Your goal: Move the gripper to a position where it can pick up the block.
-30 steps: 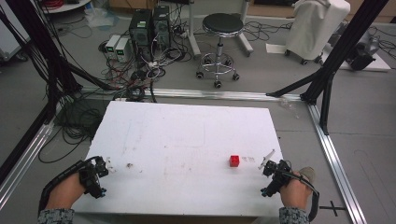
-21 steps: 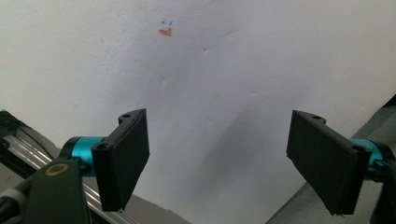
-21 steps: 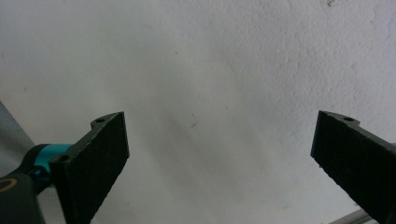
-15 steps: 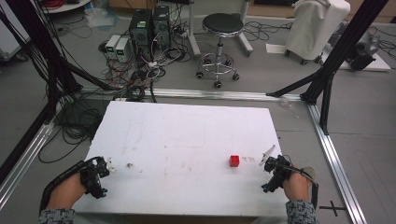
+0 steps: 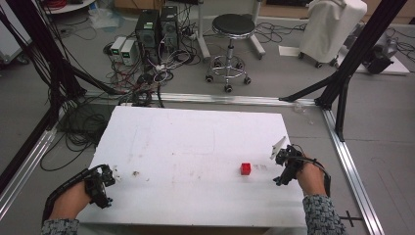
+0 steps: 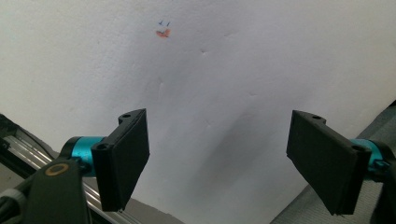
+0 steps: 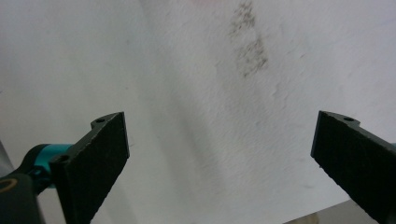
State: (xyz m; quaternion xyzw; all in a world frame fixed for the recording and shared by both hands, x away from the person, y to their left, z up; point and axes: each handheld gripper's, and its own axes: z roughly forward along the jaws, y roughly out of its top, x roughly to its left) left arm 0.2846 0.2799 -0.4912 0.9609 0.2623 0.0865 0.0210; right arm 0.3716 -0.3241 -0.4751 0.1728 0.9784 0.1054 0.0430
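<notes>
A small red cube (image 5: 245, 169) is sitting on the white table (image 5: 195, 132), toward its right half and near the person's edge. The right gripper (image 5: 284, 166) is hovering just beside it on the right — clearly the nearer tool — while the left gripper (image 5: 100, 185) is waiting well apart at the table's near-left corner. From the high view the cube is lying to the left of the right gripper's tips; any move to pick it up would likely mean swinging that gripper leftward over it. The cube looks roughly equal-sided, so no long axis is dictating the approach.

In the right gripper view the right gripper (image 7: 219, 163) is standing wide open, nothing between its jaws, only bare table beneath. The left gripper (image 6: 217, 170) is likewise spread wide and holding nothing — a small orange mark (image 6: 163, 32) is showing on the table ahead of it. No containers are on the table.
</notes>
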